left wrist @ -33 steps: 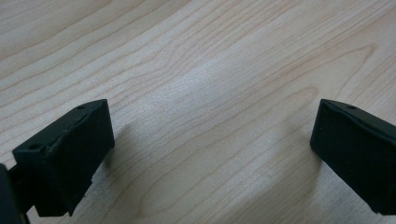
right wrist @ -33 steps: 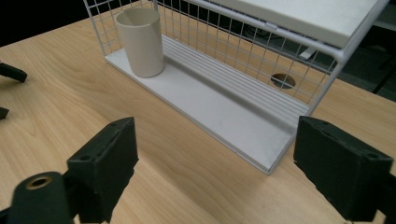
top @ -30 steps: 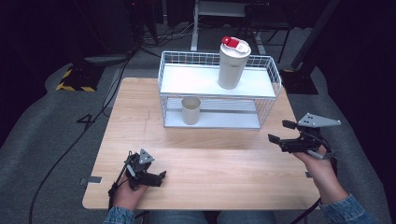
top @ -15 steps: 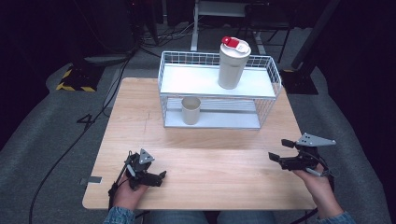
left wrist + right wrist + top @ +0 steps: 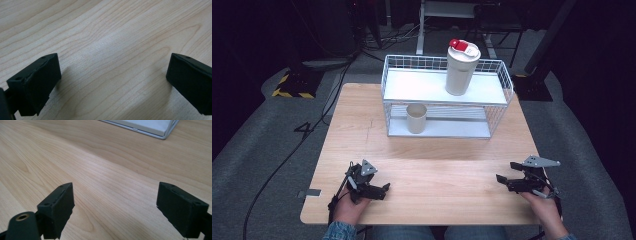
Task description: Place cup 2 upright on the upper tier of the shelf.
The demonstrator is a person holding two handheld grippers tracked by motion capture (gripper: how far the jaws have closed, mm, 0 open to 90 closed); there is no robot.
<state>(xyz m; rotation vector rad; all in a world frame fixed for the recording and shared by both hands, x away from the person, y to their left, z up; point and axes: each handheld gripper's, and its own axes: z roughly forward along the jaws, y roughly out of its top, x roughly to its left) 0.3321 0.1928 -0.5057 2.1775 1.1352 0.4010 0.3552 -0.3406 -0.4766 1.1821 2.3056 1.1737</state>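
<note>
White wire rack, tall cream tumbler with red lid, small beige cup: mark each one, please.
White wire rack [image 5: 499,107]: high view, right side mesh wall.
Tall cream tumbler with red lid [image 5: 459,72]: high view, middle of its body.
Small beige cup [image 5: 416,120]: high view, front of its wall.

Wood table [image 5: 447,175] w/ wire rack [image 5: 499,107] at far edge.

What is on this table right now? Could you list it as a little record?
Table: light wood
Rack: white wire, two shelves
Top shelf: tall tumbler, red-and-white lid, upright
Bottom shelf: small beige cup, upright
Left tool: low at the near edge, open, holding nothing
Right tool: low at the near edge, open, holding nothing
</note>
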